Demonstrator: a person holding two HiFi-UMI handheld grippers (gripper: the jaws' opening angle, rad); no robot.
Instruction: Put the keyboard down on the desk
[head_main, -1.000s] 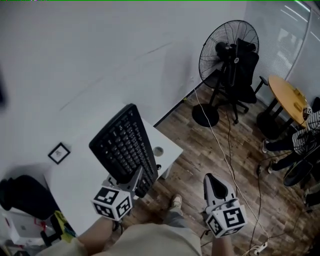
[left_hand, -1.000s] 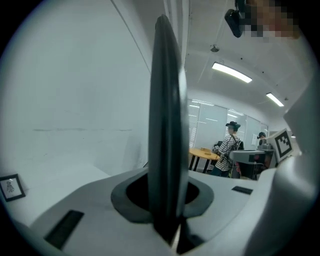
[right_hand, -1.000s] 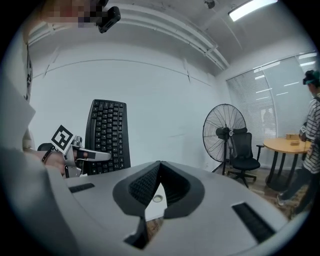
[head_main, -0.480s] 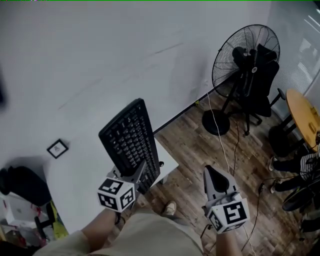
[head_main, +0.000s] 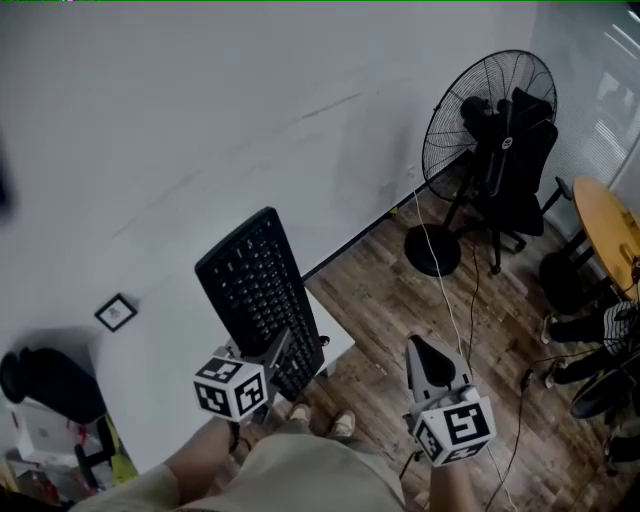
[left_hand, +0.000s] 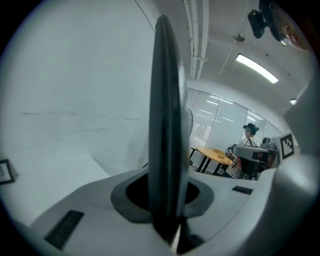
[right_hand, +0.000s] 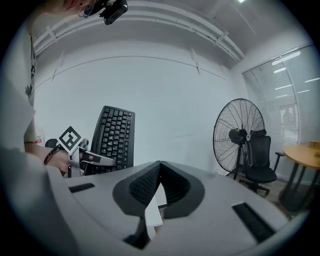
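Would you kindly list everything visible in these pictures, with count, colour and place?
black computer keyboard: one, black, held up on end above the desk corner
white rectangular desk: one, white, lower left, under the keyboard
small black-framed picture: one, black frame, left of the keyboard
black pedestal fan: one, black, on the wood floor by the wall
black office chair: one, black, just behind the fan
round wooden table: one, tan, right edge
floor cables: a few, white and black, across the floor
seated person: one, striped sleeve, right edge
left gripper: one, pale grey, clamped on the keyboard's near end
right gripper: one, pale grey, shut and empty, lower right
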